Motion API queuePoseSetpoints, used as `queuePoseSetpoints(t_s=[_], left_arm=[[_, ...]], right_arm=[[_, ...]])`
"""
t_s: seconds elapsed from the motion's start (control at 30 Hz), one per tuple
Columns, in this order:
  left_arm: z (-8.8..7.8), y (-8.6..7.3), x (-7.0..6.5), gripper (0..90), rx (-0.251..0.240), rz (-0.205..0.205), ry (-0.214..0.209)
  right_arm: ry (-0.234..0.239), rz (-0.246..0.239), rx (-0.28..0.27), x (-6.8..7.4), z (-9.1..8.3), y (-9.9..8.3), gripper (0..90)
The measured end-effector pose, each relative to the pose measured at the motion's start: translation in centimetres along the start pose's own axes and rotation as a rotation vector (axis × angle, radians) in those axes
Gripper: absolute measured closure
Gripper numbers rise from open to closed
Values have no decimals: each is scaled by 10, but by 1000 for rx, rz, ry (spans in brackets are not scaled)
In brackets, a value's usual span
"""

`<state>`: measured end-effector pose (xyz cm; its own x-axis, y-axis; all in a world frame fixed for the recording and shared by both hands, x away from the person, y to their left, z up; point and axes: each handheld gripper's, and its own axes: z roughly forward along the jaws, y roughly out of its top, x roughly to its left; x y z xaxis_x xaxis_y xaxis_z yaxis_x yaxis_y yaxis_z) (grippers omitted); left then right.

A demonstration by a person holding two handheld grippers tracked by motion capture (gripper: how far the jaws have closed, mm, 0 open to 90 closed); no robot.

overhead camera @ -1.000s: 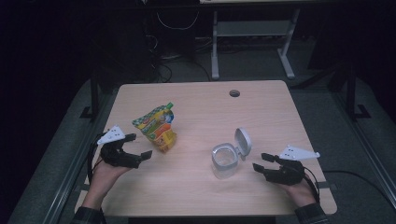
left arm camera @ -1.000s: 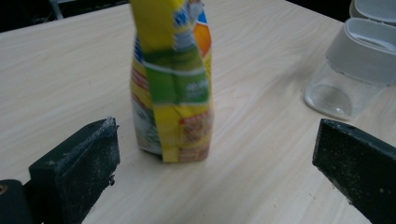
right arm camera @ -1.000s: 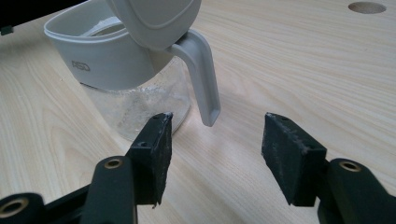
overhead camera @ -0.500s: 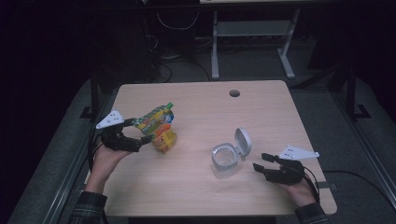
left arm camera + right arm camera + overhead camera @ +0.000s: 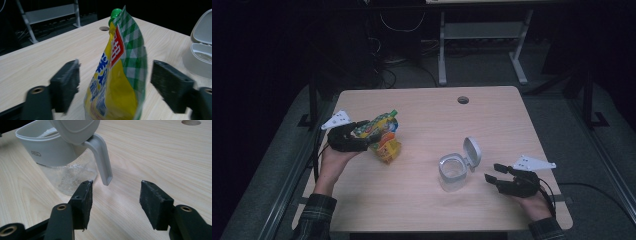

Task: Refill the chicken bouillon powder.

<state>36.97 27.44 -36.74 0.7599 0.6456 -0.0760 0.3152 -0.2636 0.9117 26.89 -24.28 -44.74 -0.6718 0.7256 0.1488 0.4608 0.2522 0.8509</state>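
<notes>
A yellow and green-checked refill pouch [image 5: 385,136] with a green cap stands upright on the left half of the wooden table [image 5: 427,210]. My left gripper [image 5: 368,138] reaches it from the left. In the left gripper view the pouch [image 5: 117,75] stands between the two pads, with a gap on each side. The jaws have just been closing around it, and the left gripper [image 5: 115,82] is still open. A clear jar [image 5: 452,171] with a white flip lid [image 5: 472,151] standing open sits right of centre. My right gripper [image 5: 492,173] rests open just to the right of it, its jaws [image 5: 115,195] facing the jar [image 5: 62,152] with nothing between them.
A round cable hole [image 5: 463,100] sits near the table's far edge. Beyond the table stands a grey metal frame [image 5: 482,35] on a dark floor with cables. Bare tabletop lies between the pouch and the jar.
My left gripper has moved away from the near edge and up to the pouch, which now stands between its jaws. The jaws have narrowed. The right gripper and the jar have stayed put.
</notes>
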Motion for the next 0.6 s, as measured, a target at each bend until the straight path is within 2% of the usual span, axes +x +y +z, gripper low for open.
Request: queuePoseSetpoints(t_s=[0.17,0.3,0.4,0.47,0.53,0.6], left_arm=[[4,-1,-1,487,8,9,-19],[3,-2,-1,635,10,17,-18],[1,-2,-2,743,17,41,1],[1,-2,-1,829,21,44,-9],[2,-2,-1,885,24,51,-11],[4,-1,-1,900,29,52,-29]], right_arm=[[-6,-1,-1,-2,-1,0,435],[-5,-2,2,-2,-1,0,436],[-6,-2,2,-1,0,0,436],[-6,-3,1,-1,0,0,436],[-7,-4,1,-1,0,0,436],[-8,-3,1,-1,0,0,436]])
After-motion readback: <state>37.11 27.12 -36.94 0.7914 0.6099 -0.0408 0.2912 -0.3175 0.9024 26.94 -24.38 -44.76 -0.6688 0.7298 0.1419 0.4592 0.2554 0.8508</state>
